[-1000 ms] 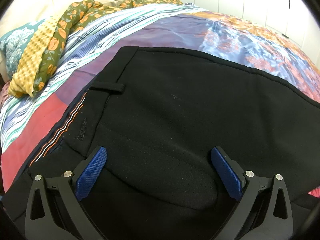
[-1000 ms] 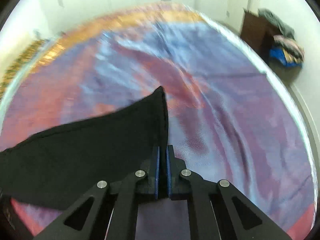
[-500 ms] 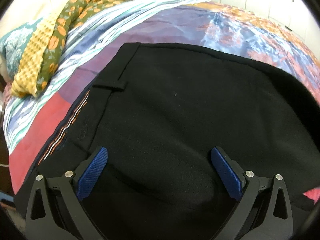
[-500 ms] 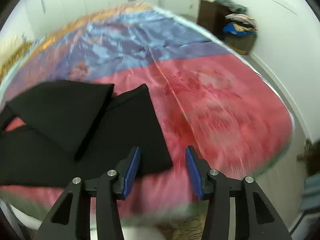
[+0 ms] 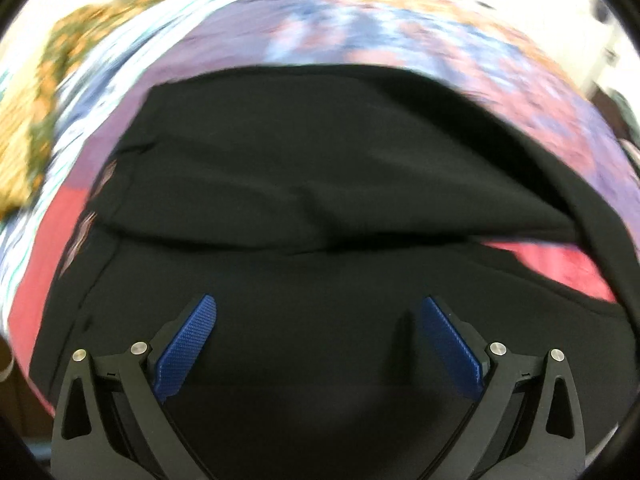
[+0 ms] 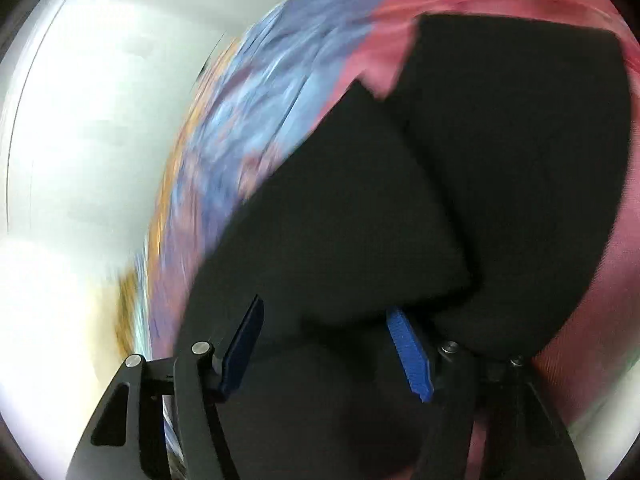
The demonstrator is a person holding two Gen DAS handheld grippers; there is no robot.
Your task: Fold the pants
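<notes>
Spread on a patterned bedspread (image 5: 360, 28), black pants (image 5: 320, 168) lie partly folded. Both the left gripper (image 5: 316, 344) and right gripper (image 6: 326, 348) are held open, empty. Soft, limp cloth is best pinched at a hem.

A bed (image 5: 568, 268) with a red, purple and blue patterned cover (image 6: 256, 128) is carrying everything. Black pants (image 5: 320, 184) are lying directly on the cover, one part folded over another. A blurred green and orange cloth (image 5: 44, 92) is lying along the bed's far left edge.
</notes>
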